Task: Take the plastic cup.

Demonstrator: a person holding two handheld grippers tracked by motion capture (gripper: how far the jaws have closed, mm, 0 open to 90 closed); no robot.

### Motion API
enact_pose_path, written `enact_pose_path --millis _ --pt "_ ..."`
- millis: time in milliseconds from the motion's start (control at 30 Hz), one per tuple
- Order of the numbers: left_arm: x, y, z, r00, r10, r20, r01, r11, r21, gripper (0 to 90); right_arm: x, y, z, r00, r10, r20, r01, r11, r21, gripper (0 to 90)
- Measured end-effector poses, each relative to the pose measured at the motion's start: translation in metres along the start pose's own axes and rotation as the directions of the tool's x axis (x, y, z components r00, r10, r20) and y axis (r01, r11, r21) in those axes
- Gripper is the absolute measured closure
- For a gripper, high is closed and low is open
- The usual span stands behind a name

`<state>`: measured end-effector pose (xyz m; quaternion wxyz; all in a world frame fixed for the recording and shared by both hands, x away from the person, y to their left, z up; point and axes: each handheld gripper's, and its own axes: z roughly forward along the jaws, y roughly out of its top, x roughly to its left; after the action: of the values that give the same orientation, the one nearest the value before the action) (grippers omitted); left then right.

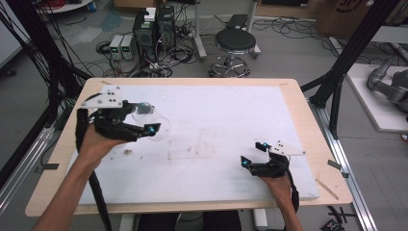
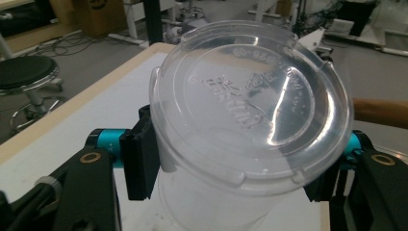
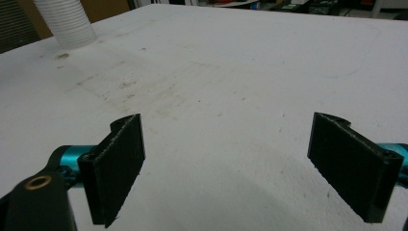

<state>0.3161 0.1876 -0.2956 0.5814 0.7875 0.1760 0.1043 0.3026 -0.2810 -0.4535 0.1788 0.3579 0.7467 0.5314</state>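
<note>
the left gripper [image 1: 144, 118] has its jaws clamped on the sides of a clear plastic cup [image 2: 226, 192] with a clear lid [image 2: 250, 103] on top, held above the left part of the white surface [image 1: 216, 130]. in the left gripper view the black pads sit just under the lid's rim, one on each side, and the lid faces the camera, so the cup looks tipped toward the gripper.

biggest worry is probably the grip itself. thin clear plastic like that flexes, so a harder squeeze could dent the wall or pop the lid off its rim. too soft and the slick wall could slide out of the pads, especially with the cup leaning. can't tell whether there's anything inside, but if there is, a popped lid means a spill on the surface.

setting it down tilted is the other risk: one edge of the base lands first and the cup rolls or topples once the jaws let go.

over on the right, the right gripper [image 1: 255, 154] rests low near the front right of the surface with its jaws wide apart and nothing between them. it's well apart from the cup, so a bump looks unlikely unless it swings left.
</note>
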Motion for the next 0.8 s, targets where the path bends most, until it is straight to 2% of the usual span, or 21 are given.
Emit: enact_pose_path --millis 67,200,400,667,800 --pt "-0.002 -0.009 0.009 0.9993 -0.012 0.035 0.012 0.9997 -0.021 34.7 0.0 0.0 0.0 1.0 0.0 -0.001 0.0 1.0 -0.003 12.7" --pt "-0.007 -0.025 0.023 0.9973 -0.008 0.073 0.009 0.9997 -0.024 34.7 0.0 0.0 -0.001 1.0 -0.005 -0.003 0.005 1.0 -0.011 12.7" --pt "-0.011 -0.042 0.038 0.99 -0.005 0.141 0.015 0.9971 -0.074 34.7 -0.001 0.0 -0.001 0.9999 0.009 -0.006 -0.009 1.0 -0.01 12.7" --pt "-0.015 -0.063 0.05 0.9817 -0.017 0.19 0.036 0.9948 -0.095 34.7 -0.001 -0.001 -0.001 1.0 0.007 -0.003 -0.007 1.0 -0.014 12.7" --pt "-0.013 -0.076 0.052 0.9806 -0.034 0.193 0.056 0.9924 -0.109 34.7 -0.001 -0.001 -0.002 1.0 0.003 -0.003 -0.003 1.0 -0.019 12.7"
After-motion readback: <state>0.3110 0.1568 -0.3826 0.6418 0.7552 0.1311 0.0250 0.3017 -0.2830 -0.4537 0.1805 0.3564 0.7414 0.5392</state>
